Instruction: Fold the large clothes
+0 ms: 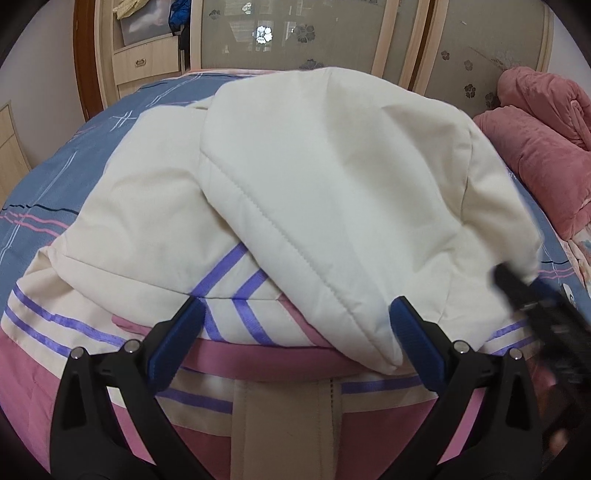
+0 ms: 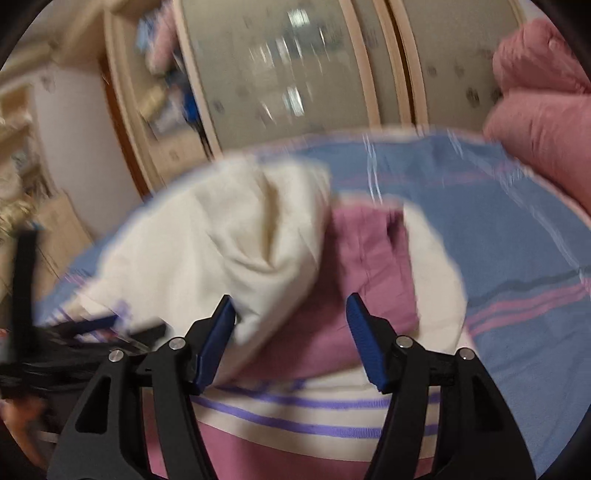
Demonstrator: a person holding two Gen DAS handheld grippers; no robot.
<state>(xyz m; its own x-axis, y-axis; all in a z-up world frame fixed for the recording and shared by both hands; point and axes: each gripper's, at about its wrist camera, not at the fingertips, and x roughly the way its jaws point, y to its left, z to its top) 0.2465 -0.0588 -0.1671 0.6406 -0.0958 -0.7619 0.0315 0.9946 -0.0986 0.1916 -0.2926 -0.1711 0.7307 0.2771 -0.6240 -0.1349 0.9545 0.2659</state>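
Observation:
A padded jacket lies on the bed: cream upper part (image 1: 325, 177), pink body with purple stripes (image 1: 221, 398). A cream sleeve or hood is folded over its middle. My left gripper (image 1: 297, 339) is open, its blue pads on either side of the folded cream edge, holding nothing. My right gripper (image 2: 291, 339) is open over the pink lining (image 2: 369, 258) and cream fabric (image 2: 229, 240); this view is motion-blurred. The right gripper also shows in the left wrist view (image 1: 535, 306) as a dark blur at the right.
The blue patterned bedsheet (image 1: 74, 158) lies under the jacket. A rolled pink quilt (image 1: 543, 147) sits at the right of the bed. A wardrobe with sliding doors (image 1: 295, 33) stands behind the bed.

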